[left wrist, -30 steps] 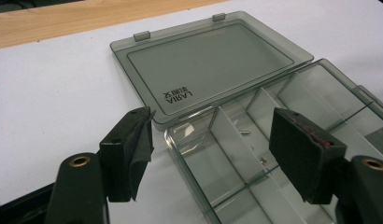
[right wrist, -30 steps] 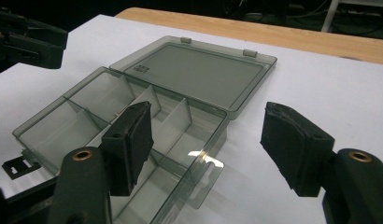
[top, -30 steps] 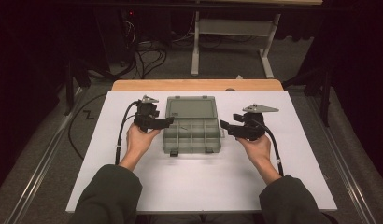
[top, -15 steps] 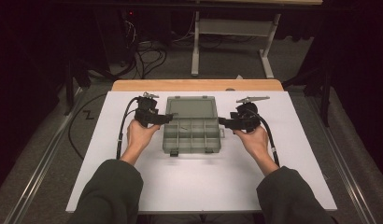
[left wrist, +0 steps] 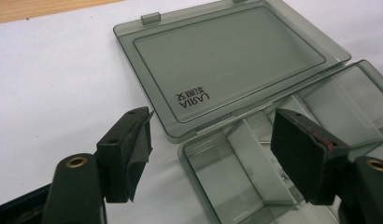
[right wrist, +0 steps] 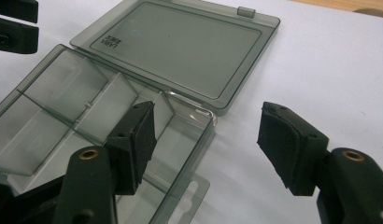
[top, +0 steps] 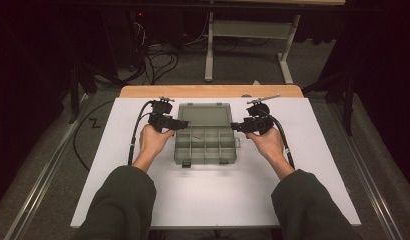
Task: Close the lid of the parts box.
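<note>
A translucent grey compartment box lies open in the middle of the white table. Its divided tray (top: pixel 205 147) is nearer me and its lid (top: pixel 204 115) lies flat behind. My left gripper (top: pixel 182 125) is at the tray's far left corner, open. In the left gripper view that gripper (left wrist: pixel 213 140) straddles this corner where the tray (left wrist: pixel 236 186) meets the lid (left wrist: pixel 236 51), pads apart from it. My right gripper (top: pixel 234 126) is at the tray's right side, open. In the right gripper view that gripper (right wrist: pixel 208 135) spans the tray's end wall (right wrist: pixel 199 135), its pads not pressing.
The white table board (top: pixel 218 195) stretches toward me in front of the box, with a wooden strip (top: pixel 208 91) along its far edge. Cables (top: pixel 158 60) and a metal table frame (top: pixel 248 35) lie on the floor beyond. A cable (top: pixel 135 135) trails from the left gripper.
Both hands have moved away from me along the box's sides. The right gripper has also come inward to the tray's right edge. The box has not moved.
</note>
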A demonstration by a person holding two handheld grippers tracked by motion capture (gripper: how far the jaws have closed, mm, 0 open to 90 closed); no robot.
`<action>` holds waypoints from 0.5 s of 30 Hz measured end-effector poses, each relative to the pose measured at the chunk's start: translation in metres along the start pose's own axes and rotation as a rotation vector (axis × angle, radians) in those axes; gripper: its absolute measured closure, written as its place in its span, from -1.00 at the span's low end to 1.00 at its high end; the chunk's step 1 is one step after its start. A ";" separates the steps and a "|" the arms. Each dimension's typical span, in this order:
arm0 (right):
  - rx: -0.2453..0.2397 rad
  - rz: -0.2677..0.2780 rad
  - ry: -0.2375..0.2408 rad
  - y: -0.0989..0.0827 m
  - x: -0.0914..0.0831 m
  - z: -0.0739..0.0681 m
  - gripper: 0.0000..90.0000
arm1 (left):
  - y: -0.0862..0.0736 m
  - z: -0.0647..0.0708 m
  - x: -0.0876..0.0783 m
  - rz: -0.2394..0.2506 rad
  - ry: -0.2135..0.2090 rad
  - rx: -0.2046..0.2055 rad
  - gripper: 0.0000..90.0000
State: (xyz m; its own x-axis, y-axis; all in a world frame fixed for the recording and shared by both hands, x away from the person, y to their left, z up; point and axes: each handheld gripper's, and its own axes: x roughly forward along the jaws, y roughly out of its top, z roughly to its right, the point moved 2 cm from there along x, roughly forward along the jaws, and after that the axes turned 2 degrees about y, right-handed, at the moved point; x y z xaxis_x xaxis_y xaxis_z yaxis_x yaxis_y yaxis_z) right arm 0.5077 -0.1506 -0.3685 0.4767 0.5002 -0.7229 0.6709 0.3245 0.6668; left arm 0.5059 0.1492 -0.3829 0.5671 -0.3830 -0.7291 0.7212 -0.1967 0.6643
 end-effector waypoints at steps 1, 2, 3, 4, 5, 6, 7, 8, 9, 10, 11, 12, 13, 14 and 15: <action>0.005 -0.005 -0.003 0.001 0.001 0.001 -0.14 | 0.001 -0.001 0.001 -0.005 0.002 -0.001 -0.35; 0.005 -0.007 -0.006 0.003 0.002 0.001 -0.14 | 0.001 -0.001 0.002 -0.009 0.002 -0.009 -0.36; 0.005 -0.010 -0.007 0.004 0.003 0.002 -0.14 | 0.002 -0.002 0.003 -0.014 0.003 -0.010 -0.36; 0.014 -0.016 -0.005 0.005 0.004 0.002 -0.14 | 0.002 -0.003 0.004 -0.020 0.004 -0.013 -0.36; 0.016 -0.023 -0.007 0.006 0.005 0.003 -0.14 | 0.003 -0.003 0.005 -0.023 0.004 -0.015 -0.36; 0.024 -0.033 -0.006 0.007 0.006 0.003 -0.14 | 0.004 -0.003 0.006 -0.026 0.004 -0.019 -0.36; 0.027 -0.041 -0.006 0.008 0.007 0.004 -0.13 | 0.004 -0.003 0.006 -0.029 0.003 -0.023 -0.36; 0.031 -0.049 -0.004 0.010 0.008 0.004 -0.12 | 0.004 -0.004 0.007 -0.035 0.007 -0.027 -0.36; 0.031 -0.056 0.004 0.011 0.009 0.004 -0.11 | 0.004 -0.004 0.009 -0.042 0.010 -0.030 -0.34; 0.038 -0.063 0.007 0.012 0.010 0.003 -0.10 | 0.004 -0.004 0.010 -0.047 0.011 -0.032 -0.34; 0.037 -0.071 0.010 0.012 0.011 0.004 -0.10 | 0.004 -0.004 0.011 -0.050 0.009 -0.032 -0.34; 0.035 -0.078 0.009 0.013 0.013 0.004 -0.09 | 0.004 -0.005 0.012 -0.056 0.004 -0.035 -0.33; 0.040 -0.088 0.010 0.014 0.015 0.004 -0.09 | 0.004 -0.005 0.013 -0.058 0.007 -0.039 -0.33; 0.044 -0.096 0.009 0.015 0.016 0.004 -0.08 | 0.004 -0.006 0.014 -0.066 0.007 -0.040 -0.33; 0.047 -0.104 0.010 0.016 0.017 0.005 -0.07 | 0.005 -0.006 0.015 -0.072 0.009 -0.045 -0.33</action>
State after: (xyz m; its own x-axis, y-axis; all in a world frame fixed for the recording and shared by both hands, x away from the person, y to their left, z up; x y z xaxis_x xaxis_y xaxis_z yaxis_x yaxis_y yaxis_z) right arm 0.5295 -0.1406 -0.3712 0.3975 0.4742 -0.7855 0.7425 0.3368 0.5791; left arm 0.5203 0.1482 -0.3920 0.5162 -0.3615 -0.7765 0.7775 -0.1826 0.6018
